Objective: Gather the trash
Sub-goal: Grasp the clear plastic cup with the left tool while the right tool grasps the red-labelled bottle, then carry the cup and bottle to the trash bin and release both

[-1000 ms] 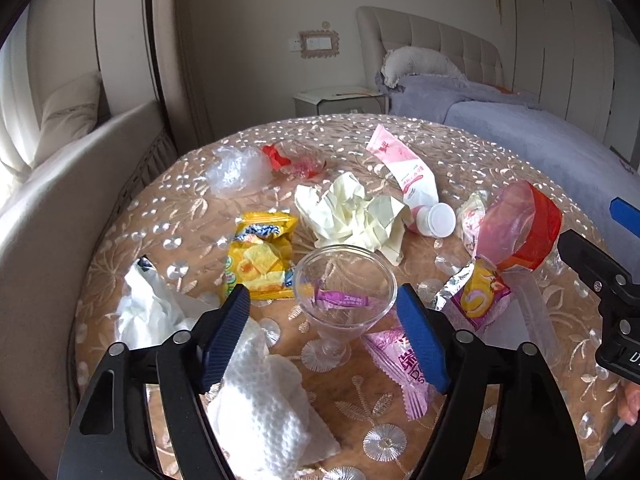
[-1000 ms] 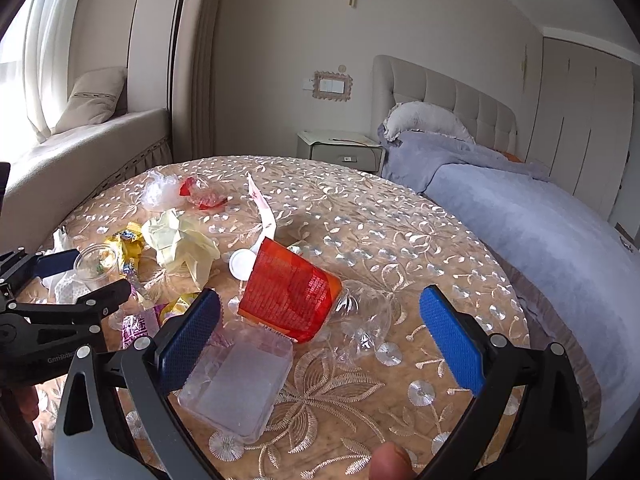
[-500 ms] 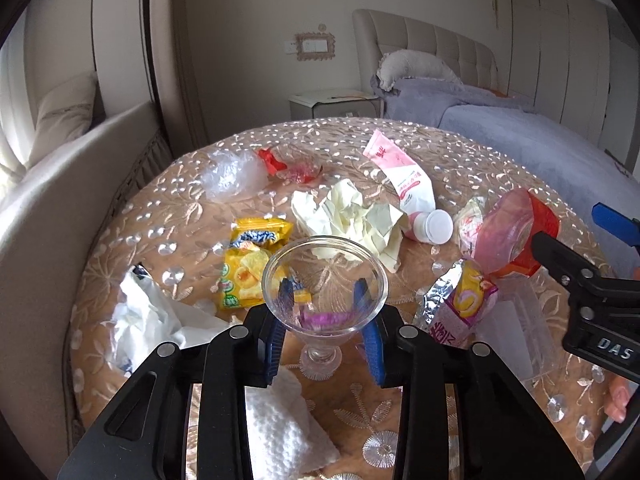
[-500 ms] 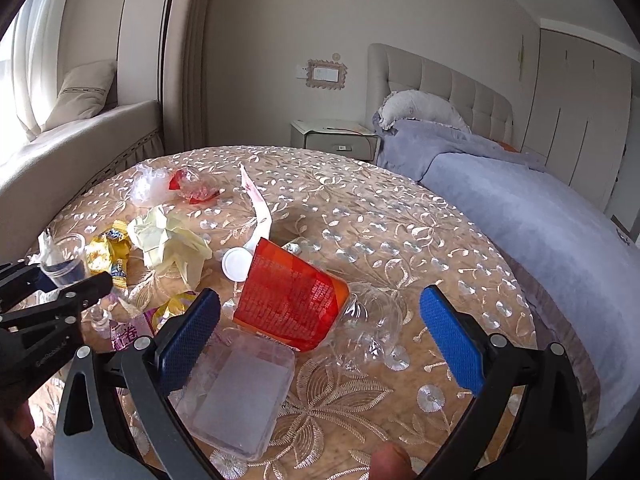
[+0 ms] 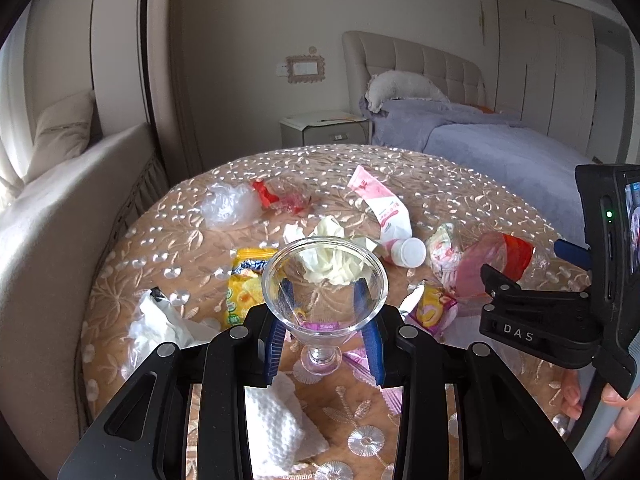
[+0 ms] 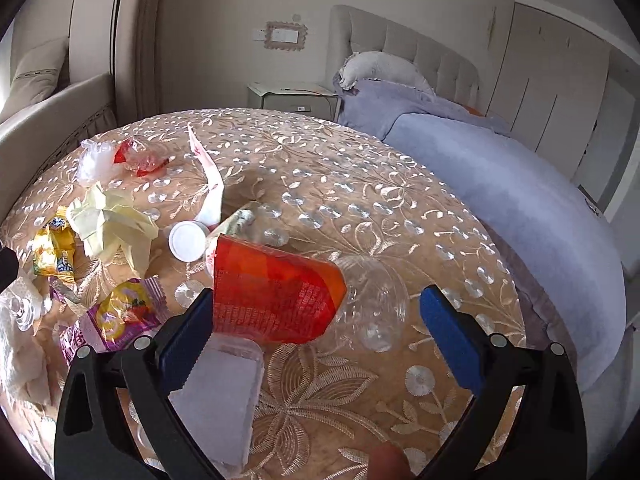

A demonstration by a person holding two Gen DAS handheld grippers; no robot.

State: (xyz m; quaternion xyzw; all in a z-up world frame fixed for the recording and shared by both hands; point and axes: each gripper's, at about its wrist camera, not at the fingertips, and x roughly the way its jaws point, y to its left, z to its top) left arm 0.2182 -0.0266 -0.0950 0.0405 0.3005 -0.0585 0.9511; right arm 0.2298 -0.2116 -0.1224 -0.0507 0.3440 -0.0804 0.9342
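Note:
My left gripper [image 5: 324, 320] is shut on a clear stemmed plastic cup [image 5: 323, 280] with a purple wrapper [image 5: 320, 325] in its bottom; the cup is held above the round table [image 5: 168, 240]. My right gripper [image 6: 316, 328] is open over a crushed clear bottle with a red label [image 6: 276, 292]; the bottle lies between its fingers. Other trash lies about: yellow crumpled paper [image 6: 112, 220], a pink tube with white cap [image 5: 384, 212], yellow snack packets [image 5: 244, 284], a purple-yellow wrapper [image 6: 120, 316], white tissue [image 5: 276, 432], and a clear plastic tray [image 6: 224, 404].
A clear bag [image 5: 228, 208] and a red wrapper [image 5: 280, 200] lie at the table's far side. A beige sofa [image 5: 52, 216] runs along the left. A bed with a lilac cover [image 6: 500, 184] stands to the right. A bedside cabinet [image 5: 324, 130] is behind the table.
My left gripper closed on the stemmed cup and raised it off the table. My right gripper moved forward and down so the red-label bottle now lies between its open fingers.

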